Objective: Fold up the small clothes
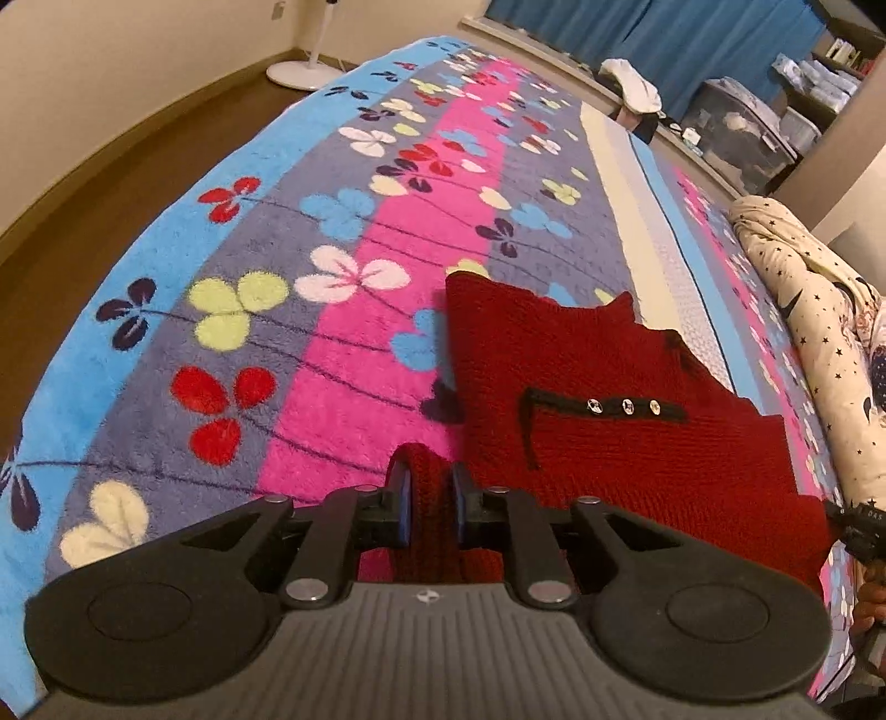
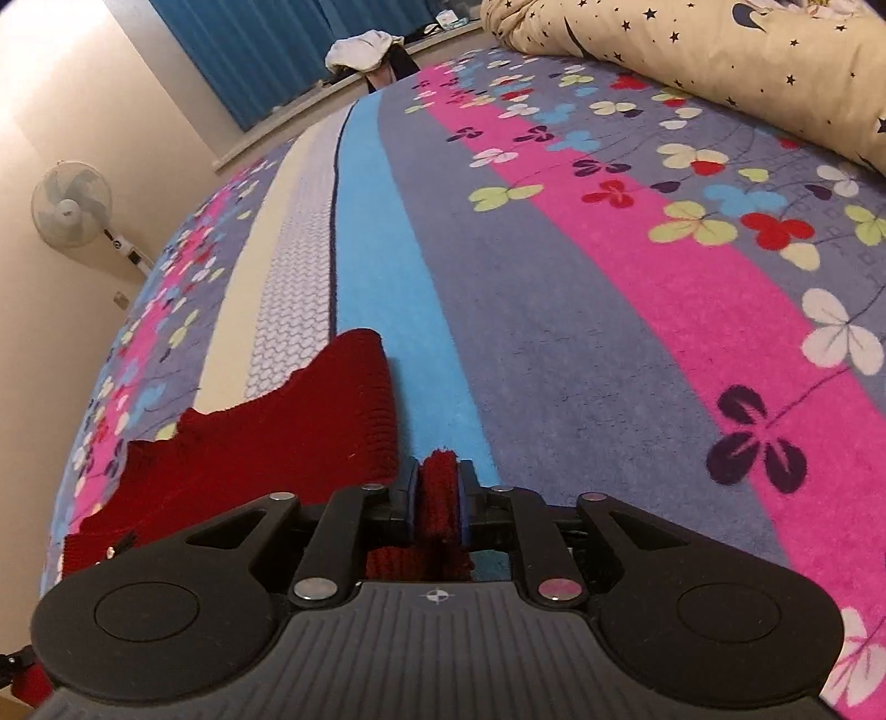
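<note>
A small dark red knit garment (image 1: pixel 609 421) with a black strip of three shiny buttons (image 1: pixel 626 408) lies spread on a flowered blanket (image 1: pixel 277 277). My left gripper (image 1: pixel 431 487) is shut on a bunched near corner of the garment. In the right wrist view the same garment (image 2: pixel 299 437) stretches to the left, and my right gripper (image 2: pixel 439 487) is shut on another near corner of it. The cloth under both grippers is hidden.
The blanket (image 2: pixel 609 332) covers a wide bed. A cream star-print duvet (image 1: pixel 819 354) is heaped at the bed's far side (image 2: pixel 720 50). A standing fan (image 2: pixel 72 213) is by the wall. Blue curtains (image 1: pixel 637 27), white clothes (image 1: pixel 631 83) and storage bins (image 1: pixel 736 133) line the far end.
</note>
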The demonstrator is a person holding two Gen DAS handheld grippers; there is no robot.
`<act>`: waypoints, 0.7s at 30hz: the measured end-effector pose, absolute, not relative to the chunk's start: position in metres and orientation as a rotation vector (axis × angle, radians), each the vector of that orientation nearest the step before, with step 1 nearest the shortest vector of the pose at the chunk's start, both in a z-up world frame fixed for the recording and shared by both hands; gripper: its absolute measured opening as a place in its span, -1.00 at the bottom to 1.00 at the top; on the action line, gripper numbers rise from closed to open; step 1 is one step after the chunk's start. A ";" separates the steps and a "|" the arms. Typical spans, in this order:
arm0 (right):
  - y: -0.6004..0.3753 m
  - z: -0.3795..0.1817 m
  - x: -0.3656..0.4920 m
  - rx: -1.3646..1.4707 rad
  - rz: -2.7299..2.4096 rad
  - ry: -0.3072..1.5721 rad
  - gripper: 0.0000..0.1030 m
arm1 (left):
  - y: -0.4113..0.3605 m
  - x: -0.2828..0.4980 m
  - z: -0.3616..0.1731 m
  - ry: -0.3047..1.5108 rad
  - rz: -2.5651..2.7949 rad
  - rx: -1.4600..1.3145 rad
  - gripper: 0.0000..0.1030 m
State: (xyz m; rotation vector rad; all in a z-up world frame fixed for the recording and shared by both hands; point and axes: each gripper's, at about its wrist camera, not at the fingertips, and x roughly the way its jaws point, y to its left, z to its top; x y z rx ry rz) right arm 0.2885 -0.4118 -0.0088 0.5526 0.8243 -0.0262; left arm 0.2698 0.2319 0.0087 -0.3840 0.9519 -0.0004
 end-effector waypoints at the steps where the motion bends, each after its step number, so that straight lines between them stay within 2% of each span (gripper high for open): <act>1: -0.413 -0.007 0.287 0.547 -0.026 0.816 -0.56 | 0.229 0.268 0.013 0.945 -0.003 -0.385 -0.60; 2: -0.415 -0.005 0.285 0.546 -0.026 0.809 -0.52 | 0.230 0.266 0.015 0.932 0.005 -0.386 -0.50; 3: -0.421 -0.003 0.282 0.550 -0.027 0.800 -0.46 | 0.232 0.264 0.018 0.917 0.016 -0.386 -0.48; 6: -0.431 0.001 0.274 0.559 -0.027 0.770 -0.42 | 0.245 0.255 0.024 0.883 0.044 -0.424 -0.36; 10: -0.450 0.008 0.261 0.559 -0.048 0.723 -0.36 | 0.267 0.242 0.031 0.840 0.091 -0.477 -0.35; 13: -0.471 0.010 0.248 0.576 -0.075 0.689 -0.33 | 0.274 0.236 0.031 0.860 0.109 -0.471 -0.32; 15: -0.484 0.009 0.241 0.586 -0.094 0.679 -0.33 | 0.275 0.234 0.028 0.886 0.121 -0.447 -0.22; 19: -0.504 0.001 0.231 0.600 -0.110 0.703 -0.33 | 0.271 0.237 0.017 0.974 0.134 -0.383 -0.19; 21: -0.507 -0.005 0.230 0.615 -0.084 0.739 -0.25 | 0.264 0.238 0.014 0.996 0.111 -0.357 -0.04</act>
